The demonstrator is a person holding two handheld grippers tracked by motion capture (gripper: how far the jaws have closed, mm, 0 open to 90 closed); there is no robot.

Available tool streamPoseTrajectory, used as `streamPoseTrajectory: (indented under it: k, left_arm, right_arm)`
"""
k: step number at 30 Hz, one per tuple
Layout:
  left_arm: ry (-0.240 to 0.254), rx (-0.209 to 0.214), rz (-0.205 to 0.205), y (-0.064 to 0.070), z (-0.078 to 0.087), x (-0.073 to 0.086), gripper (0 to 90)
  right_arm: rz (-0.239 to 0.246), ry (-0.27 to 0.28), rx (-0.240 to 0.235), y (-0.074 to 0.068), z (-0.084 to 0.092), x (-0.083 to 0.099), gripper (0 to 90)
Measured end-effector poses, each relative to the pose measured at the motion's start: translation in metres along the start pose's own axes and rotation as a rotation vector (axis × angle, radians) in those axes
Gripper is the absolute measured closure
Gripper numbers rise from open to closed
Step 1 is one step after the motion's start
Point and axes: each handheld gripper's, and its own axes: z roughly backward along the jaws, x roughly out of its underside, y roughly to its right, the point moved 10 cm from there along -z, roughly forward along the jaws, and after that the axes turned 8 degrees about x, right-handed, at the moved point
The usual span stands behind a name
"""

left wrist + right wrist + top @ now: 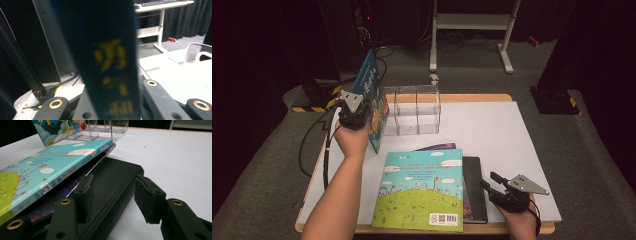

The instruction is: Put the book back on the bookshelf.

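White table (512, 145) on grey carpet (592, 165); left jaws grasp blue book (373, 100), right released.

Blue book (107, 62) spine lettering blurred; black book (474, 187) half hidden under picture book (422, 190)

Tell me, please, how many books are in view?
4: a dark blue picture book upright in the left gripper; a turquoise book atop a purple one and a black one.
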Motion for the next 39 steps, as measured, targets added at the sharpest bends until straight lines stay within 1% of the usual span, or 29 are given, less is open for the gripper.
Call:
streamPoseTrajectory:
  k: [2,3,4,6,8,10,13,16,17,18,19,20,21,22,23,25,27,28,29,30,31,32,33,34,35,37,38,39]
  left_arm:
    - [0.000,-0.004,0.007,0.001,0.000,0.000,78.4]
    - [-0.002,-0.007,0.014,0.005,0.001,-0.001,78.6]
    - [-0.004,-0.013,0.006,0.006,0.001,-0.001,78.5]
    - [-0.003,-0.015,0.005,0.007,0.001,-0.001,78.4]
    - [-0.005,-0.028,0.022,0.004,0.001,0.000,78.3]
    - [-0.007,-0.035,0.030,0.002,0.000,0.000,78.1]
    - [-0.005,-0.041,0.022,-0.002,0.000,0.000,76.9]
    - [0.004,-0.035,0.022,-0.003,0.000,0.001,75.9]
    - [0.010,-0.035,0.028,-0.003,0.000,0.001,74.1]
    - [0.010,-0.035,0.028,-0.003,0.000,0.001,70.1]
    - [0.016,-0.022,0.043,-0.003,0.000,0.001,65.1]
    - [0.022,0.003,0.066,-0.003,0.001,0.002,60.4]
    - [0.028,0.011,0.070,-0.003,0.003,0.002,57.7]
    - [0.028,0.011,0.070,-0.003,0.003,0.002,55.1]
    - [0.037,0.025,0.080,-0.002,0.006,0.003,55.1]
    - [0.045,0.048,0.101,-0.001,0.011,0.006,49.5]
    - [0.045,0.056,0.104,0.000,0.018,0.010,46.2]
    - [0.049,0.070,0.111,0.001,0.021,0.013,45.2]
    - [0.045,0.094,0.129,0.002,0.025,0.017,44.2]
    - [0.039,0.108,0.140,0.003,0.027,0.021,42.3]
    - [0.014,0.148,0.160,0.005,0.034,0.031,40.9]
    - [0.014,0.148,0.160,0.005,0.034,0.031,39.8]
    - [0.004,0.167,0.172,0.006,0.037,0.037,38.2]
    - [-0.005,0.200,0.185,0.009,0.044,0.047,37.8]
    - [-0.011,0.225,0.193,0.012,0.049,0.054,37.6]
    - [-0.044,0.273,0.209,0.018,0.056,0.070,34.8]
    - [-0.044,0.273,0.209,0.018,0.056,0.070,34.5]
    - [-0.061,0.311,0.216,0.025,0.062,0.081,34.5]
  right_arm:
    - [0.000,0.001,0.001,0.001,0.000,0.000,49.7]
    - [-0.001,0.000,0.002,0.001,0.000,0.000,49.7]
    - [-0.002,0.000,0.001,0.001,-0.001,0.000,49.7]
    - [-0.003,0.000,0.001,0.001,-0.001,0.000,49.7]
    - [-0.001,0.000,-0.002,0.000,-0.001,0.000,49.7]
    - [0.000,0.000,-0.003,0.000,-0.001,0.000,49.7]
    - [0.002,0.001,-0.003,-0.001,0.000,0.000,49.7]
    - [0.001,-0.003,-0.003,-0.001,-0.001,0.001,49.6]
    - [0.000,-0.003,-0.004,-0.001,-0.001,0.001,49.6]
    - [0.000,-0.003,-0.004,-0.001,-0.001,0.001,49.6]
    - [0.000,-0.007,-0.005,-0.001,-0.002,0.001,49.4]
    - [0.001,-0.006,-0.006,-0.002,-0.002,0.001,49.3]
    - [0.001,-0.006,-0.007,-0.002,-0.002,0.001,49.2]
    - [0.001,-0.006,-0.007,-0.002,-0.002,0.001,49.2]
    - [0.003,-0.003,-0.007,-0.002,-0.002,0.001,49.1]
    - [0.000,-0.005,-0.010,-0.002,-0.002,0.001,48.4]
    - [-0.002,-0.005,-0.017,-0.003,-0.003,0.001,47.4]
    - [-0.003,-0.006,-0.020,-0.004,-0.003,0.001,46.6]
    - [-0.001,-0.006,-0.020,-0.004,-0.003,0.001,45.9]
    - [0.000,-0.007,-0.019,-0.005,-0.004,0.001,45.2]
    - [0.000,-0.011,-0.023,-0.006,-0.004,0.002,43.7]
    - [0.000,-0.011,-0.023,-0.006,-0.004,0.002,43.7]
    - [0.001,-0.013,-0.022,-0.006,-0.005,0.002,43.1]
    - [-0.002,-0.016,-0.028,-0.007,-0.006,0.003,42.2]
    - [-0.002,-0.016,-0.029,-0.008,-0.006,0.003,41.8]
    - [-0.002,-0.018,-0.032,-0.009,-0.006,0.002,40.9]
    - [-0.002,-0.018,-0.032,-0.009,-0.006,0.002,40.9]
    - [-0.003,-0.017,-0.033,-0.010,-0.006,0.002,40.4]
